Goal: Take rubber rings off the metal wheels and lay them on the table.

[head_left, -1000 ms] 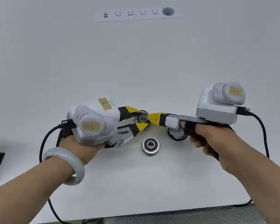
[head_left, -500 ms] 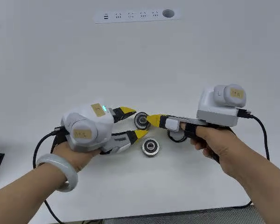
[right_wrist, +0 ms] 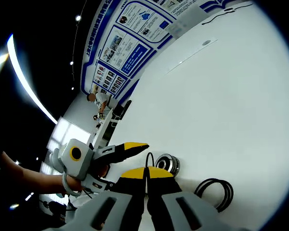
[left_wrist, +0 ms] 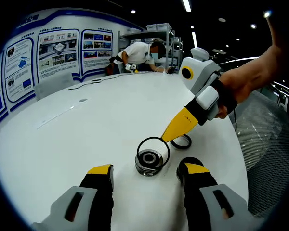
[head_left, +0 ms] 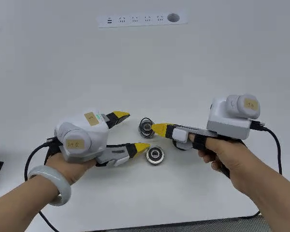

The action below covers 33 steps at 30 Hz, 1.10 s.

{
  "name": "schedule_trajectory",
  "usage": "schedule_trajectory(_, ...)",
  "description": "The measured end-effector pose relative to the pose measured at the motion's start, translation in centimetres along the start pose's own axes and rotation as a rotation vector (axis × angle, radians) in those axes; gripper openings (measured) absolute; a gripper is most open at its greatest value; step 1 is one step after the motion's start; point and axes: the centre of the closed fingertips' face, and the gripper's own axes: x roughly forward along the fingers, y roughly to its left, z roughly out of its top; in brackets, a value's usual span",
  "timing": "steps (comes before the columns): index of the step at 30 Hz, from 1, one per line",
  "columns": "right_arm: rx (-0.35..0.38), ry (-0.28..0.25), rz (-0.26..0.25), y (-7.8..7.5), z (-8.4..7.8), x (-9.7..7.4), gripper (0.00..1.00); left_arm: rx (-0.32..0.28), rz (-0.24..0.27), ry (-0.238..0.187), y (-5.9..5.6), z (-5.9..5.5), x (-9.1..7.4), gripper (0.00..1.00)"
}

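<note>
My right gripper (head_left: 157, 128) is shut on a thin black rubber ring (left_wrist: 152, 138), pinched at its yellow tips (right_wrist: 147, 172). The ring leans up from a metal wheel (head_left: 146, 126) that lies on the white table just left of those tips. My left gripper (head_left: 129, 130) stands open, its jaws spread on either side of this wheel (left_wrist: 148, 161) and a short way back from it, holding nothing. A second wheel (head_left: 155, 154) lies nearer to me, close to the left gripper's lower jaw.
Loose black rings (head_left: 181, 143) lie on the table (head_left: 193, 72) under the right gripper's body, also visible as the rings (right_wrist: 214, 192). A white power strip (head_left: 142, 18) sits at the far edge. Cables trail from both grippers toward the near edge.
My left gripper, earlier closed around the upper wheel, has opened and drawn back to the left. The right gripper stays shut at the wheel and has barely shifted.
</note>
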Motion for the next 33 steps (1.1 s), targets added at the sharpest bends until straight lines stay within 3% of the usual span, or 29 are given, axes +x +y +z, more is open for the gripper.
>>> schedule_trajectory(8,0.025,-0.024,0.009,0.4,-0.5,-1.5,0.02,-0.009,-0.003,-0.012,0.0,-0.2,-0.6,0.66)
schedule_trajectory(14,0.058,-0.054,-0.007,-0.2,-0.9,-3.3,0.02,-0.022,-0.016,-0.031,-0.3,-0.2,-1.2,0.73)
schedule_trajectory(25,0.129,-0.119,-0.078,-2.9,-1.1,-6.7,0.02,-0.058,-0.014,-0.055,-0.6,-0.5,-2.5,0.84)
schedule_trajectory(33,0.137,-0.118,-0.130,-4.6,-1.4,-7.3,0.02,-0.080,-0.003,-0.059,-0.7,-0.9,-3.2,0.85)
